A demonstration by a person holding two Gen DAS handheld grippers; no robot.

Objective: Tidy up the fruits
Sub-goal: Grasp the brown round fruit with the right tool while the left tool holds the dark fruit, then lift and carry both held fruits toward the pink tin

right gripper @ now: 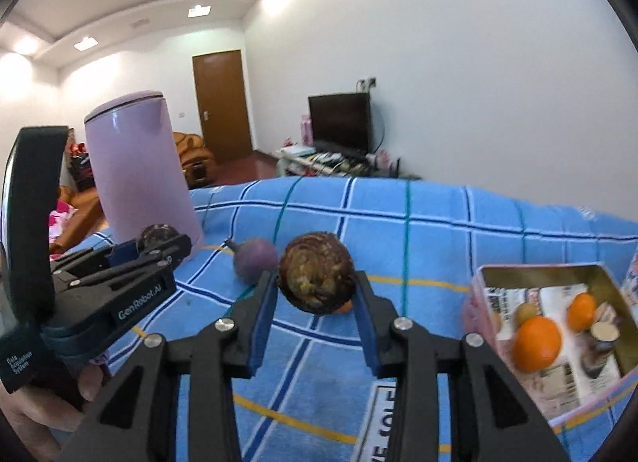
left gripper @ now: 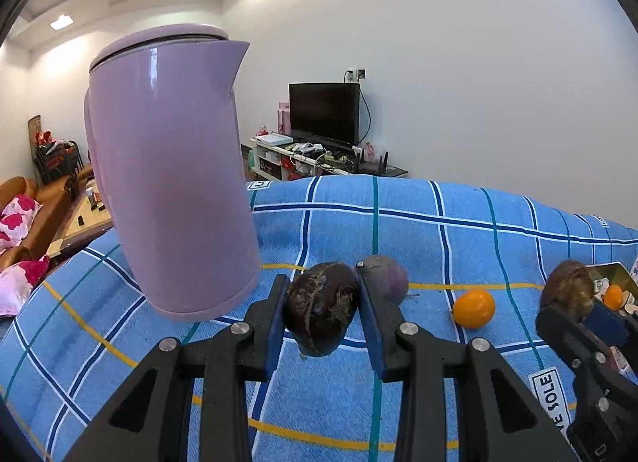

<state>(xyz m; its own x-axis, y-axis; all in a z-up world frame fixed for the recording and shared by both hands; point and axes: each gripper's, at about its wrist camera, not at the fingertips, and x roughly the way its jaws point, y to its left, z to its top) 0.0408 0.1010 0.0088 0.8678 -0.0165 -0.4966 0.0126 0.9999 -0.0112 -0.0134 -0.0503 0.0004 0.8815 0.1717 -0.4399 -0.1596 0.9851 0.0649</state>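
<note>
I hold a fruit in each set of tongs above a blue checked cloth [right gripper: 319, 382]. The left gripper [left gripper: 322, 304] pinches a dark, nearly black round fruit [left gripper: 321, 308] between its blue pads. The right gripper [right gripper: 315, 294] pinches a brown scabby fruit [right gripper: 316, 278] the same way. To do this step well, I judge I should carry the brown fruit level to the open tin [right gripper: 598, 274], low to the right of the right tongs, and release gently among the oranges there. A purple fruit [right gripper: 255, 258] and a small orange fruit [left gripper: 473, 307] lie on the cloth just beyond the tongs
</note>
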